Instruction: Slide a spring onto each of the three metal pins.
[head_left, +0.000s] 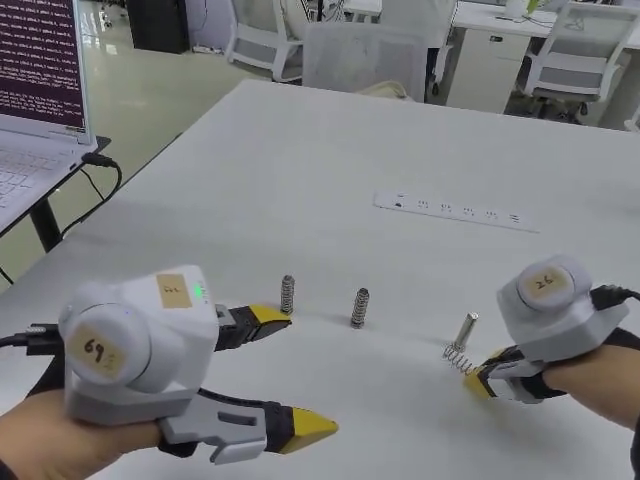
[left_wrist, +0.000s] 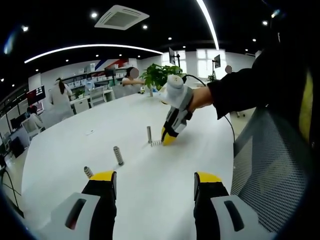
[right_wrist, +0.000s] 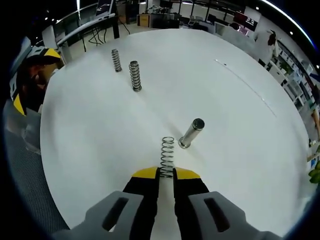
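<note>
One spring (right_wrist: 167, 156) pinched in right tongs (right_wrist: 166, 173), beside bare pin (right_wrist: 191, 132), left tongs (left_wrist: 155, 176) wide

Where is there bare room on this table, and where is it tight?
Crowded: the near edge, where the open left gripper sits by the leftmost sprung pin and middle sprung pin, and the right gripper holds a spring beside the bare pin. Free: the band between those pins and the power strip, and the table beyond it.
</note>
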